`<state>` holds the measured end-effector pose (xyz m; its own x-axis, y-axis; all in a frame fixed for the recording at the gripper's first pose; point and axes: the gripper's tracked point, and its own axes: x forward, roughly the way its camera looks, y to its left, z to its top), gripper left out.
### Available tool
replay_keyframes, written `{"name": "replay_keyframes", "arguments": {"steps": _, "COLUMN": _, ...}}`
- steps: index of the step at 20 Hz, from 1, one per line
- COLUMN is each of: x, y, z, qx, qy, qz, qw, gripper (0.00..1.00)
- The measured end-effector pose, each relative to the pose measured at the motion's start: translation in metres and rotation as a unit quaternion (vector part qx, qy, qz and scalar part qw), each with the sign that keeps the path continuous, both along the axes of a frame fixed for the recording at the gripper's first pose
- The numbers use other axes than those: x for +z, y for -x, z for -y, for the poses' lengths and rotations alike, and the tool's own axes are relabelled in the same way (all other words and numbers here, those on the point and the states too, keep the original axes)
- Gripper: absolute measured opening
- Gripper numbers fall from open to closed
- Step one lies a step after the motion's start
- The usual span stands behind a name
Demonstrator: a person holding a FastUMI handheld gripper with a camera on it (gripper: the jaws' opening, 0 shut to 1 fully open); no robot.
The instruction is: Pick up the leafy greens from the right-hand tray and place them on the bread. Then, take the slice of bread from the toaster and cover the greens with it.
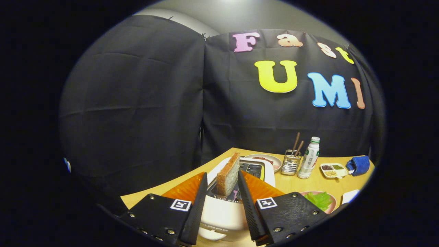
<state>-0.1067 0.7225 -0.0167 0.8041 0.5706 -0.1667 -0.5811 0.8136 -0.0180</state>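
A slice of brown bread (227,175) stands upright in the slot of a white toaster (222,213). My gripper (223,174) is open around it, with one finger on each side of the slice. The right finger (247,197) is close against the bread's edge, while a small gap shows between the slice and the left finger (198,202). To the right of the right finger, leafy greens (320,199) lie on a pink plate (332,206). I cannot see what is under the greens.
Beyond the toaster sit a plate with dark food (264,160), a wire holder with chopsticks (291,163), a white bottle (309,158), a small divided dish (332,170) and a blue cloth (358,164). The wooden table's edge (178,180) runs along the left.
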Motion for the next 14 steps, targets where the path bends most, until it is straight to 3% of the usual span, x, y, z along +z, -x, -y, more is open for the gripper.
{"name": "replay_keyframes", "arguments": {"steps": 4, "x": -0.006, "y": -0.015, "z": -0.012, "qx": -0.02, "qy": 0.003, "qz": -0.011, "qw": 1.0, "gripper": 0.55}}
{"name": "replay_keyframes", "arguments": {"steps": 8, "x": -0.01, "y": -0.036, "z": -0.004, "qx": -0.073, "qy": 0.01, "qz": -0.01, "qw": 0.997, "gripper": 0.28}}
{"name": "replay_keyframes", "arguments": {"steps": 10, "x": -0.008, "y": -0.032, "z": -0.011, "qx": -0.056, "qy": 0.002, "qz": -0.018, "qw": 0.998, "gripper": 0.15}}
{"name": "replay_keyframes", "arguments": {"steps": 12, "x": -0.007, "y": -0.032, "z": -0.01, "qx": -0.045, "qy": 0.013, "qz": -0.012, "qw": 0.999, "gripper": 0.09}}
{"name": "replay_keyframes", "arguments": {"steps": 14, "x": -0.004, "y": -0.031, "z": -0.008, "qx": -0.039, "qy": -0.001, "qz": -0.021, "qw": 0.999, "gripper": 0.08}}
